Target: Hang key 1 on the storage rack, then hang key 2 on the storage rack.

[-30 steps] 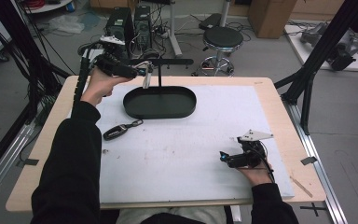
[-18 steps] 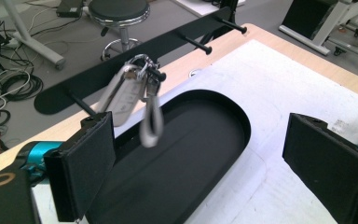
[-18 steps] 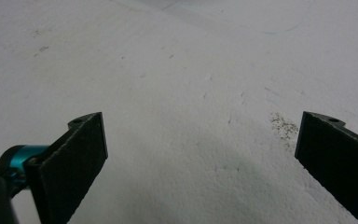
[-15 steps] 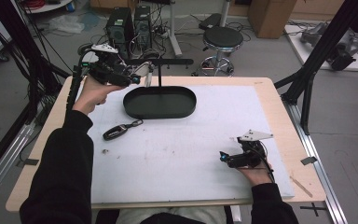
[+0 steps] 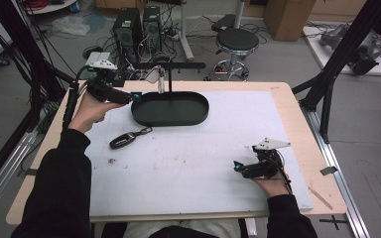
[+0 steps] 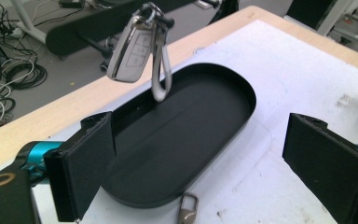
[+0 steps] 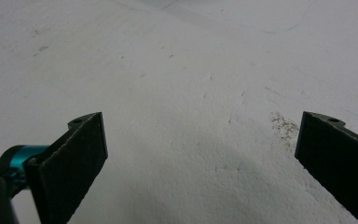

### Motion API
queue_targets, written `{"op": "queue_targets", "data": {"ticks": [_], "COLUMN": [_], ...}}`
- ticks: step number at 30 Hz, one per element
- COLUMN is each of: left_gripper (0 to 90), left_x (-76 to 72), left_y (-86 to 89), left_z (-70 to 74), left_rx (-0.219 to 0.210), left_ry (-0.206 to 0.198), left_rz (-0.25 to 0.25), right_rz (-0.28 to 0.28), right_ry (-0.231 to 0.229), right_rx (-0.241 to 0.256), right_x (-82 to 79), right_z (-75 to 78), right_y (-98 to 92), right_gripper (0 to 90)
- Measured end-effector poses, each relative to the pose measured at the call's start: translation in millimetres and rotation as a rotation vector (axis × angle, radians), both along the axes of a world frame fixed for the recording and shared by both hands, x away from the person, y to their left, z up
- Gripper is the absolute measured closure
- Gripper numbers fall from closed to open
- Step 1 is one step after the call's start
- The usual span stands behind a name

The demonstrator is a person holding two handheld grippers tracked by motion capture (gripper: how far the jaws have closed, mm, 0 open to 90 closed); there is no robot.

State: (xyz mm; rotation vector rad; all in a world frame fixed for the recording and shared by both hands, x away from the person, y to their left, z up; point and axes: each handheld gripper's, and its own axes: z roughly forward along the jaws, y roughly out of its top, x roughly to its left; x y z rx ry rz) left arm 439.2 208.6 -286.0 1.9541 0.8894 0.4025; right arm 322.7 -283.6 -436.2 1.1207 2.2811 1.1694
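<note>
High view: my left fingers (image 5: 131, 97) gape empty by the hung silver key fob (image 5: 152, 75) — next, the black fob (image 5: 122, 141) — right fingers (image 5: 236, 167) wide too.

The left claw (image 5: 135, 95) has drawn back from the stand toward the tray's (image 5: 198, 115) left end.

tray (image 5: 171, 110): black | hanging key fob (image 6: 129, 50): silver | lying key fob (image 5: 123, 142): black | mat (image 5: 203, 163): white | table (image 5: 297, 106): light wood

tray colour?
Black tray, an oval dish; clearest in the left gripper view.
</note>
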Motion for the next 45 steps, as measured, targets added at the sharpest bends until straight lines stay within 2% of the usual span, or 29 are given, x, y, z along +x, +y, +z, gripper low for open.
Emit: {"op": "queue_targets", "data": {"ticks": [6,12,23,33,38,45], "left_gripper": [10.0,10.0,10.0,10.0,10.0,10.0], "left_x": [-9.8,-18.0,-22.7,-18.9,-14.9,-9.5], "left_y": [6.4,10.3,15.5,15.8,13.7,14.3], "left_z": [-4.0,-14.3,-33.9,-47.8,-55.6,-68.2], "left_rx": [0.003,0.007,0.034,0.07,0.111,0.14], "left_ry": [0.001,0.012,0.053,0.089,0.113,0.15], "left_rz": [-0.003,-0.005,-0.005,0.004,0.0,0.004], "right_rz": [-0.002,-0.002,-0.001,-0.001,-0.002,-0.004], "right_ry": [0.003,0.004,0.002,0.002,0.002,0.003], "right_rx": [-0.001,0.001,-0.003,-0.003,-0.003,-0.005], "right_x": [0.3,0.2,0.6,0.6,0.5,0.5], "right_z": [-0.2,-0.1,-0.6,-0.6,-0.5,-0.7], "right_y": [-0.2,0.1,0.4,0.5,0.4,0.1], "right_gripper": [1.4,1.4,1.4,1.4,1.4,1.4]}}
